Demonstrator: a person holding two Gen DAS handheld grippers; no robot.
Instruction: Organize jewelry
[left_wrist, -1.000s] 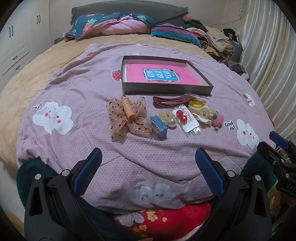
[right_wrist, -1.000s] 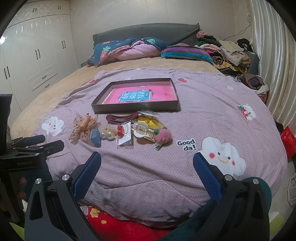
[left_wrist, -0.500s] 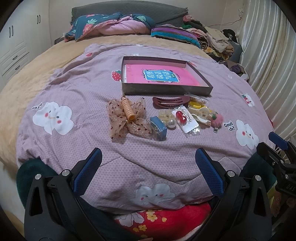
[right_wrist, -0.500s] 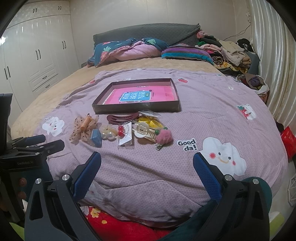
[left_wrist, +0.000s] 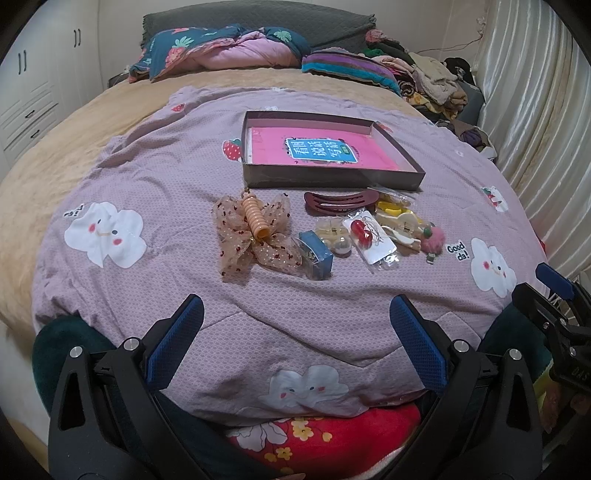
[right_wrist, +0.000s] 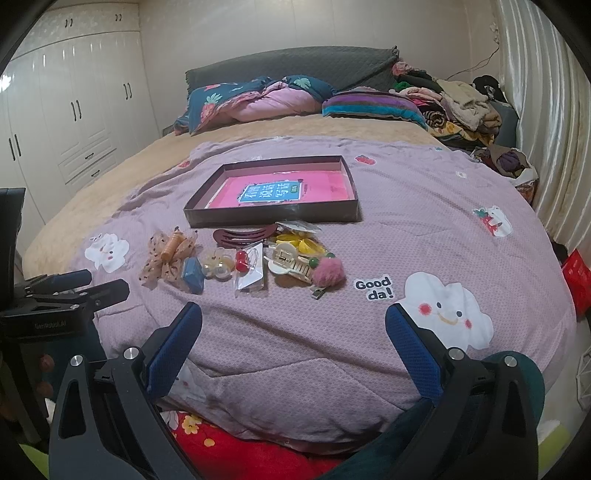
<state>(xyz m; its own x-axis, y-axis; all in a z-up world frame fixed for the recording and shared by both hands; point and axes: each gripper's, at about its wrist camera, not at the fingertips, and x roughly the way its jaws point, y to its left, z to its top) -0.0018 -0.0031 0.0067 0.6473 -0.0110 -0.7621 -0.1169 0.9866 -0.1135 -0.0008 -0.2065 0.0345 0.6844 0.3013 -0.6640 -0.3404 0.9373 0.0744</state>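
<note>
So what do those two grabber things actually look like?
Each gripper, left and right, is black plastic with silver screws and two fingers faced with blue textured pads. Seen from the right camera, the left one's body carries small pale lettering, too blurred to read surely.

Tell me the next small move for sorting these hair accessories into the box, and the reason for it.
Probably move the left gripper forward and down toward the dotted bow. Both grippers are open and hold nothing, well short of the pile, while the accessories lie on the purple quilt in front of the box. The bow is the pile's leftmost piece, clear of the others on its outer side.
</note>
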